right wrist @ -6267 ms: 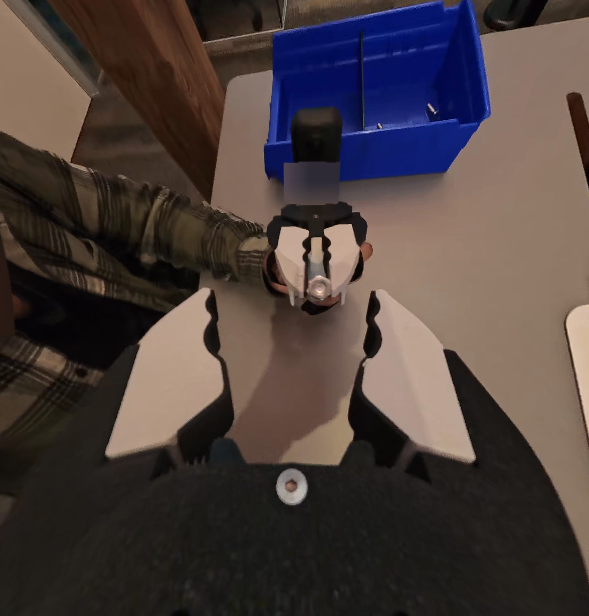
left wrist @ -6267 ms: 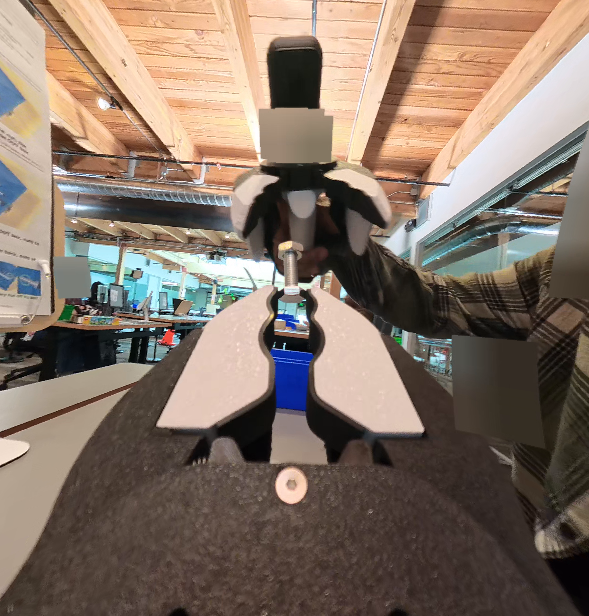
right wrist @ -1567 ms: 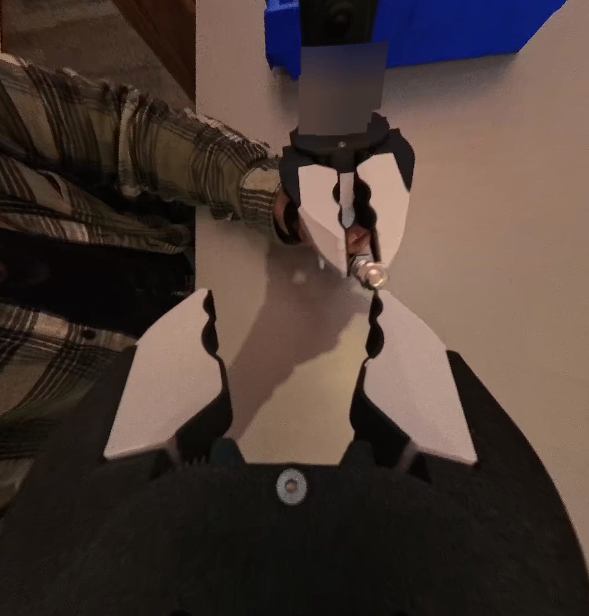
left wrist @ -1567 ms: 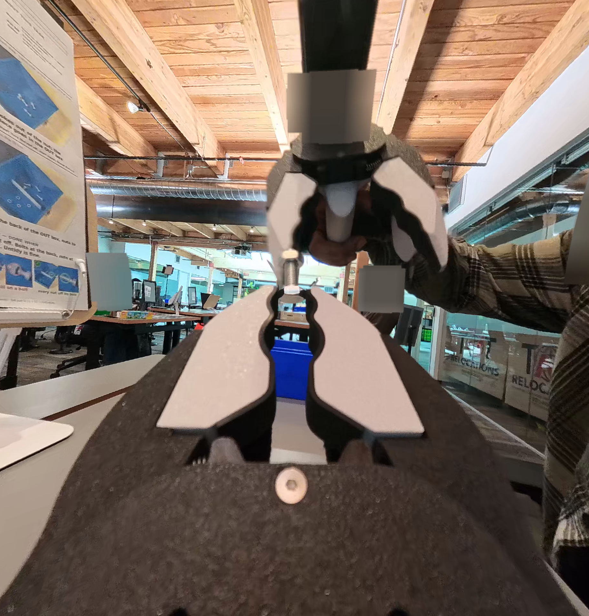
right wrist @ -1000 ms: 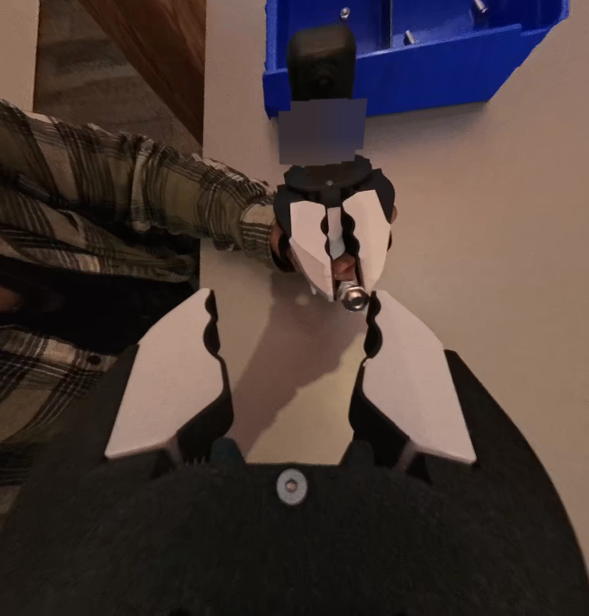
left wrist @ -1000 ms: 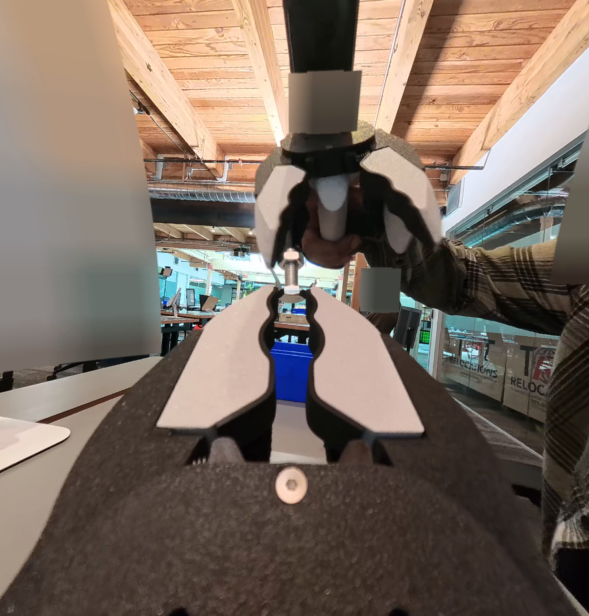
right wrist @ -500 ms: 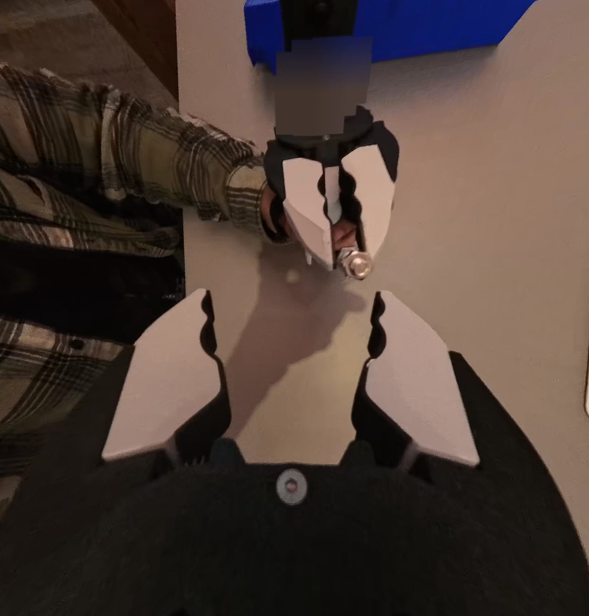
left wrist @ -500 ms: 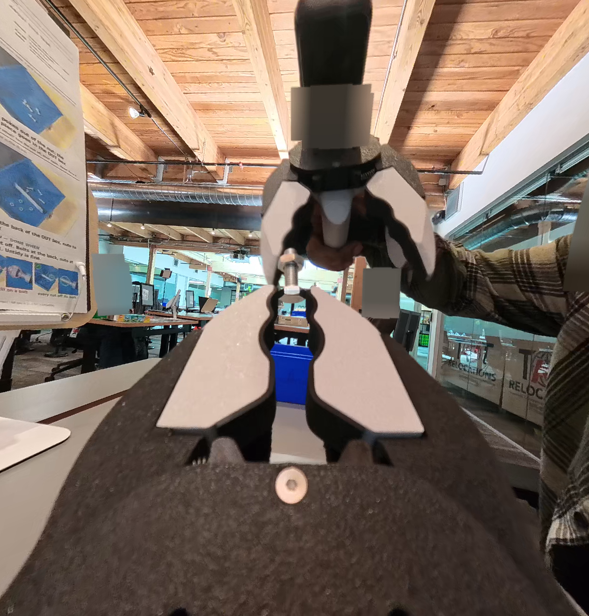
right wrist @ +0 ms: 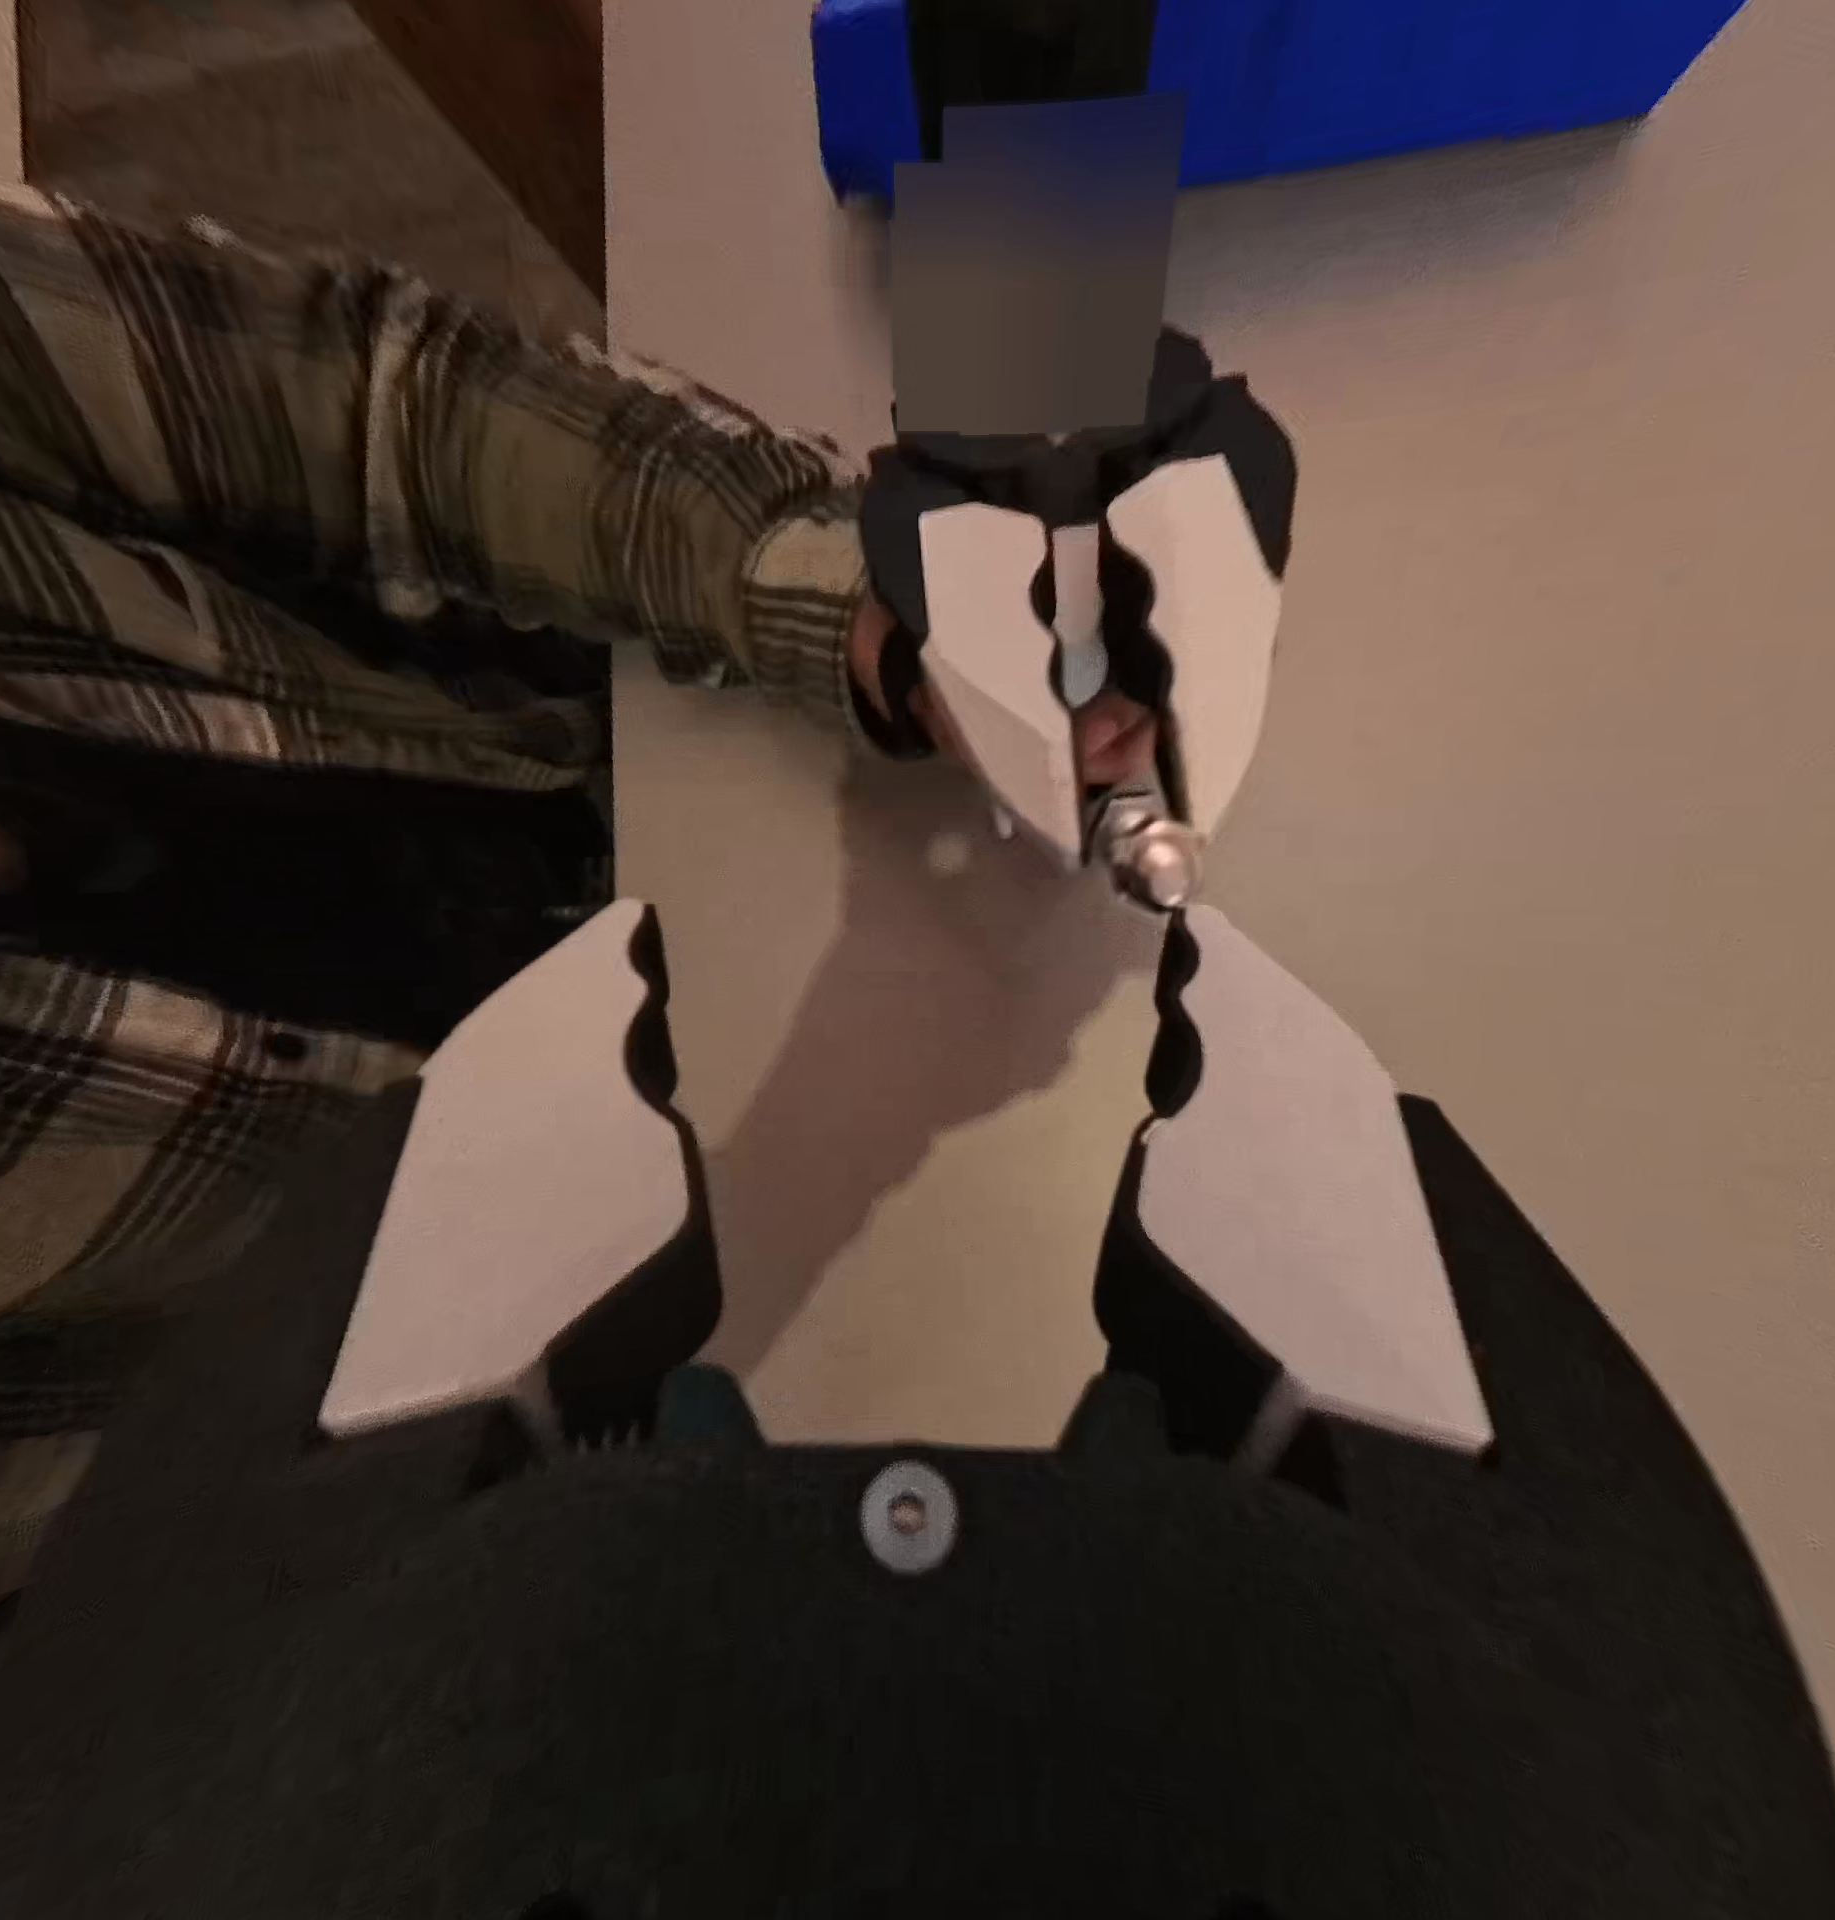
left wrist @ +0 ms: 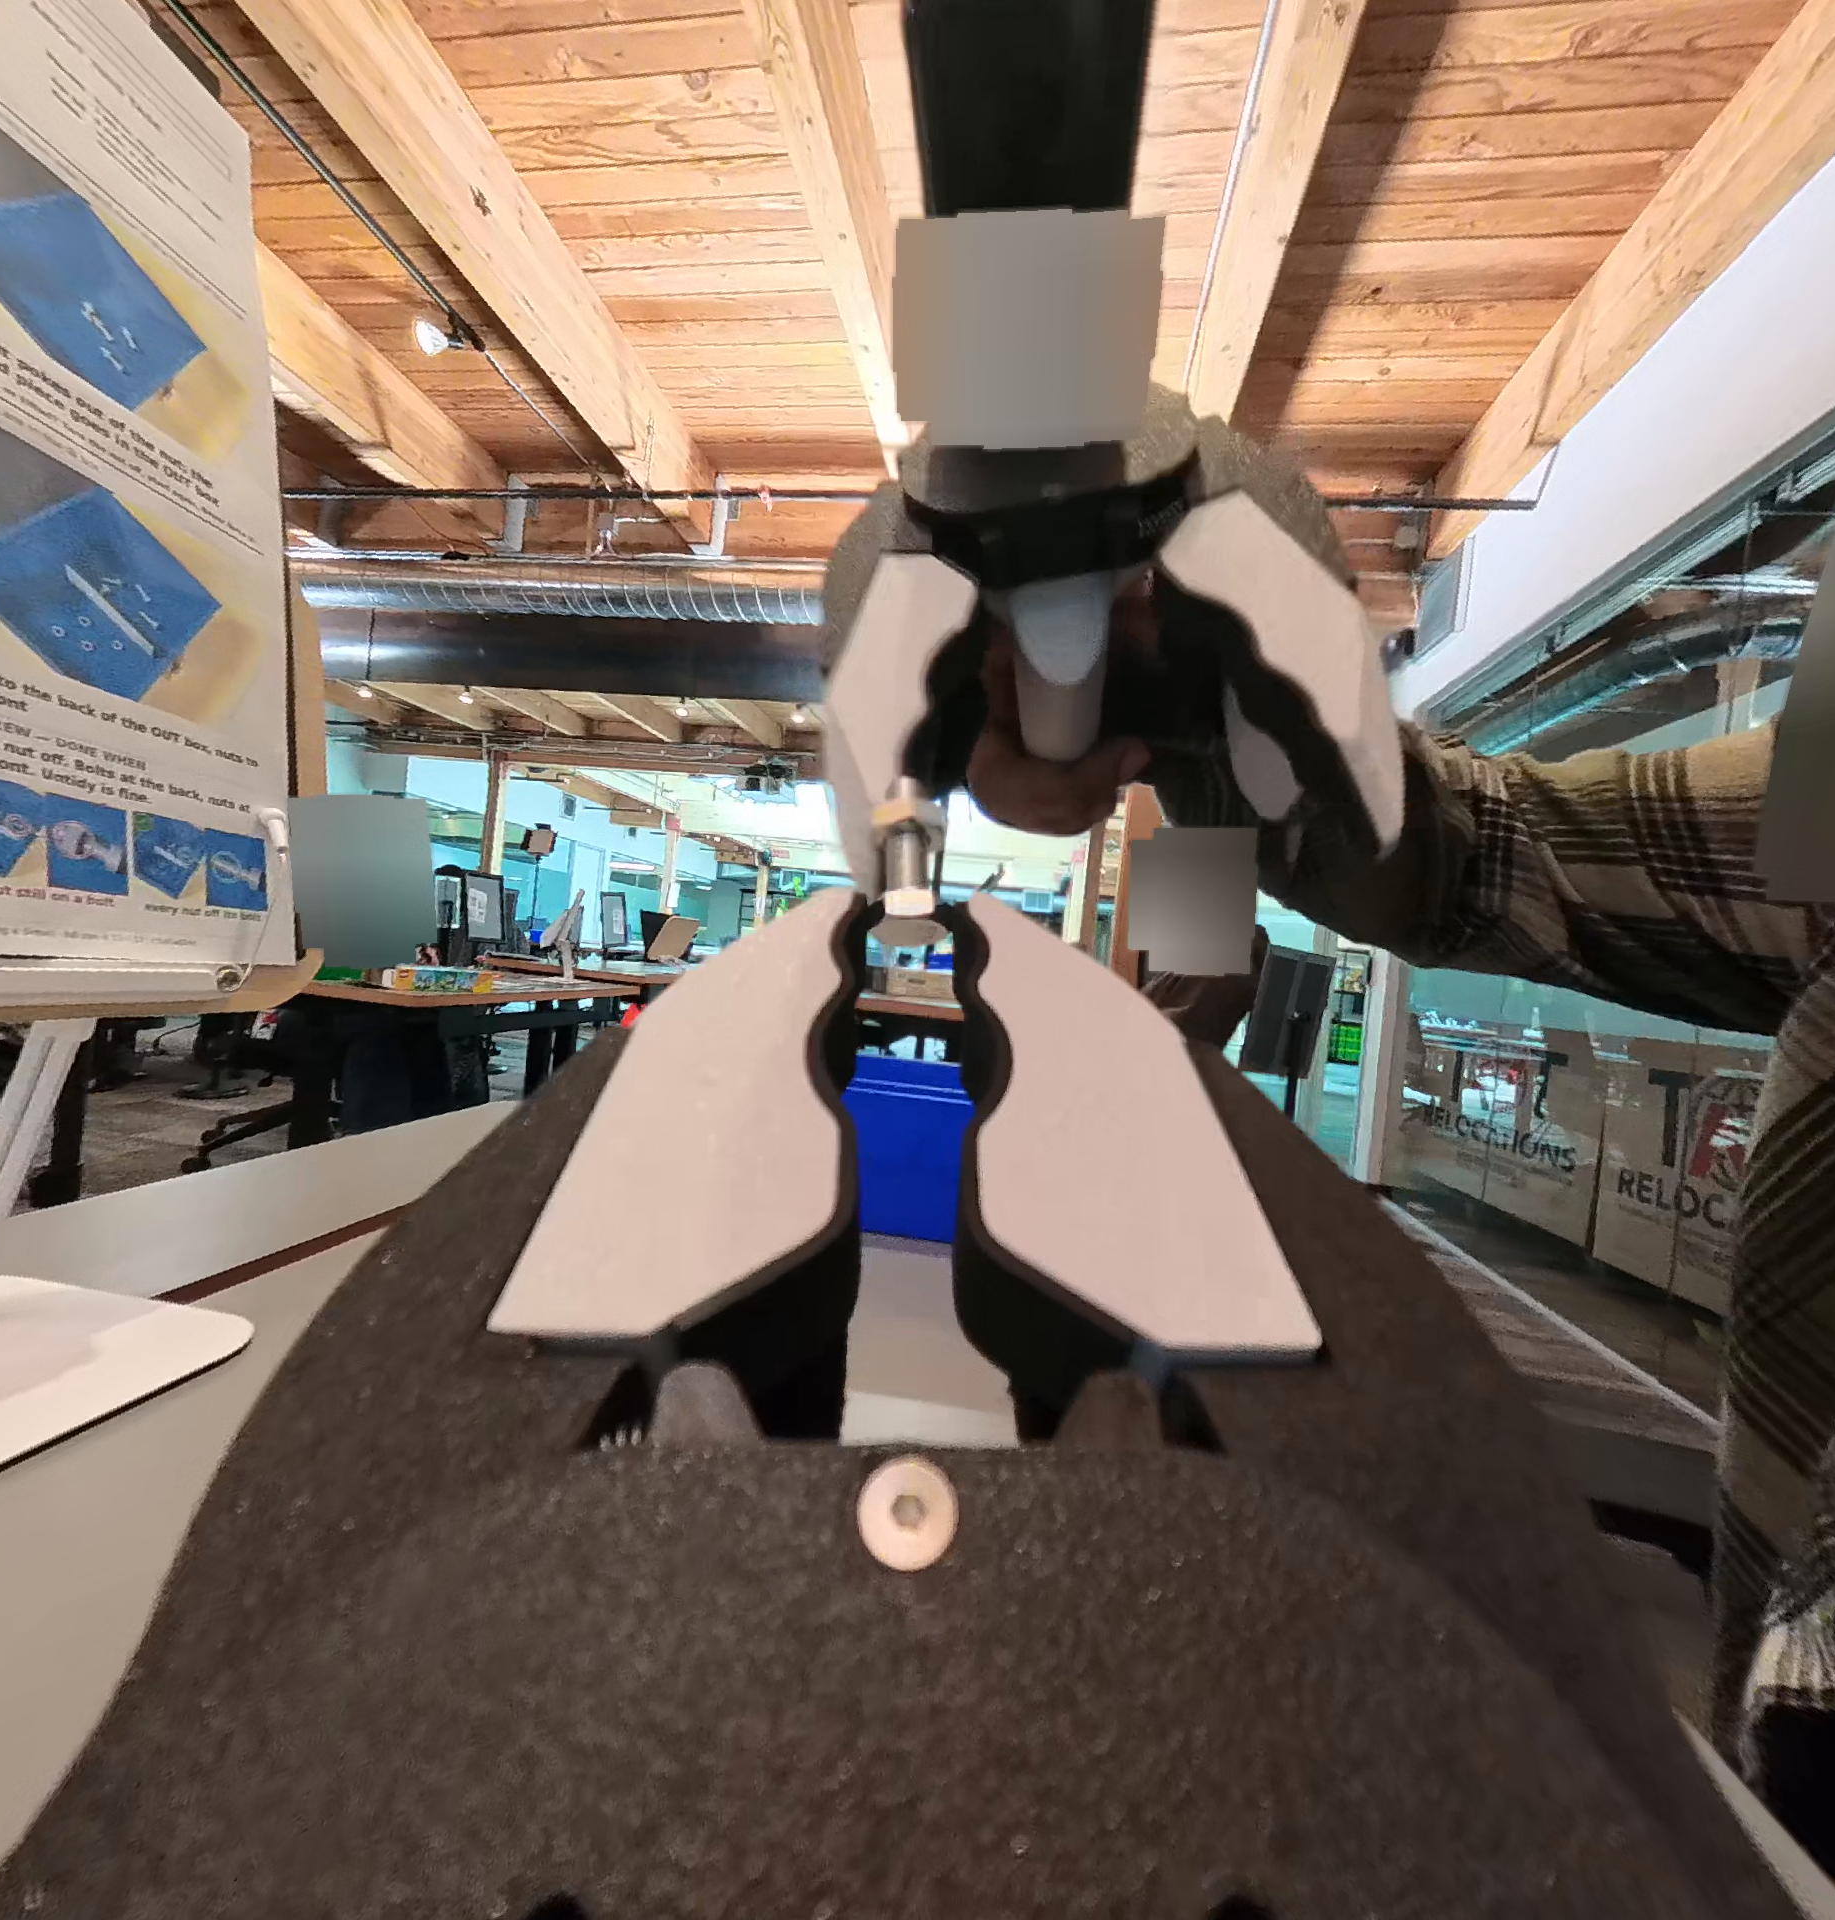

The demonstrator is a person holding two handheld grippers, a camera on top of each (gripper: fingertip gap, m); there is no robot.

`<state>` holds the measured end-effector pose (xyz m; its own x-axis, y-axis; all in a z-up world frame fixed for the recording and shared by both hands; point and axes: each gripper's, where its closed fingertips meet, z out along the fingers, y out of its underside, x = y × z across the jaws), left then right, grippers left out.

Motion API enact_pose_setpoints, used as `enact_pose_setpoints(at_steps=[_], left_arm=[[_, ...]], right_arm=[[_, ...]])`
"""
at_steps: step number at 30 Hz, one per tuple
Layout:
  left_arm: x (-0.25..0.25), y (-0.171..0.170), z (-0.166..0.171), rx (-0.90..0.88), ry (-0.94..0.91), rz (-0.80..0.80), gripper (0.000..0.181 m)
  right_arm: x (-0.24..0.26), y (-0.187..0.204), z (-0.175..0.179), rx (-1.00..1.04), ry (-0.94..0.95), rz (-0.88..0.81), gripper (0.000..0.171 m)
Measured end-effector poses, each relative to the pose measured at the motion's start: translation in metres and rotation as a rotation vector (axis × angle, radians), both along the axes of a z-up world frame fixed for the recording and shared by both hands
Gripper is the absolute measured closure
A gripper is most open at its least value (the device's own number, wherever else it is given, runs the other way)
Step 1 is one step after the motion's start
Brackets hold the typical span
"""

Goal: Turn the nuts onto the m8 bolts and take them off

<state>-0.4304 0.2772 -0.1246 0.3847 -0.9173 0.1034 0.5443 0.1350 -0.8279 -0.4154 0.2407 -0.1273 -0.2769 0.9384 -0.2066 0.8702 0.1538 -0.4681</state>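
Observation:
My left gripper [left wrist: 908, 912] is shut on the head of a steel bolt [left wrist: 908, 868] that points up and away from it. A nut [left wrist: 908, 808] sits near the bolt's free end. My right gripper [right wrist: 913, 920] is open and empty, facing the left one. In the right wrist view the left gripper [right wrist: 1121, 821] holds the bolt with the nut [right wrist: 1152, 862] right at the tip of my right-hand finger [right wrist: 1256, 1039]. In the left wrist view one right-gripper finger [left wrist: 892, 675] touches the nut from the left side.
A blue bin [right wrist: 1412, 83] stands at the far side of the grey table [right wrist: 1567, 727] and also shows between my left fingers [left wrist: 908, 1143]. An instruction sheet [left wrist: 92, 520] on a white stand [left wrist: 61, 1361] is at the left. Plaid sleeves [right wrist: 373, 468] reach in.
The right gripper has shifted so the nut now lies at its right-hand fingertip instead of off it. It stays open. The left gripper still holds the bolt.

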Motion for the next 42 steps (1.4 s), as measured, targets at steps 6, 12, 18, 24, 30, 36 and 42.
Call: enact_pose_setpoints(at_steps=[6,12,18,24,30,36,42], left_arm=[[0.000,-0.002,0.003,0.006,-0.016,-0.014,0.166],[-0.003,-0.001,0.003,0.002,-0.024,-0.010,0.166],[-0.001,0.000,0.000,0.000,-0.004,0.000,0.167],[0.001,-0.002,0.001,0.004,-0.005,-0.013,0.166],[0.000,-0.002,0.001,0.002,-0.011,-0.014,0.166],[-0.001,-0.001,0.001,-0.001,-0.016,-0.016,0.167],[0.002,-0.002,0.000,-0.001,-0.003,-0.023,0.166]], right_arm=[[-0.014,0.005,0.012,-0.047,0.090,-0.053,0.082],[-0.002,0.006,0.001,-0.004,0.021,-0.042,0.080],[0.001,-0.001,0.000,-0.015,-0.003,-0.001,0.086],[-0.009,0.000,0.008,-0.073,0.064,-0.038,0.083],[-0.008,0.009,0.008,-0.027,0.074,-0.055,0.081],[0.006,0.002,-0.004,-0.030,-0.031,-0.019,0.084],[-0.007,0.020,0.006,0.044,0.062,-0.063,0.078]])
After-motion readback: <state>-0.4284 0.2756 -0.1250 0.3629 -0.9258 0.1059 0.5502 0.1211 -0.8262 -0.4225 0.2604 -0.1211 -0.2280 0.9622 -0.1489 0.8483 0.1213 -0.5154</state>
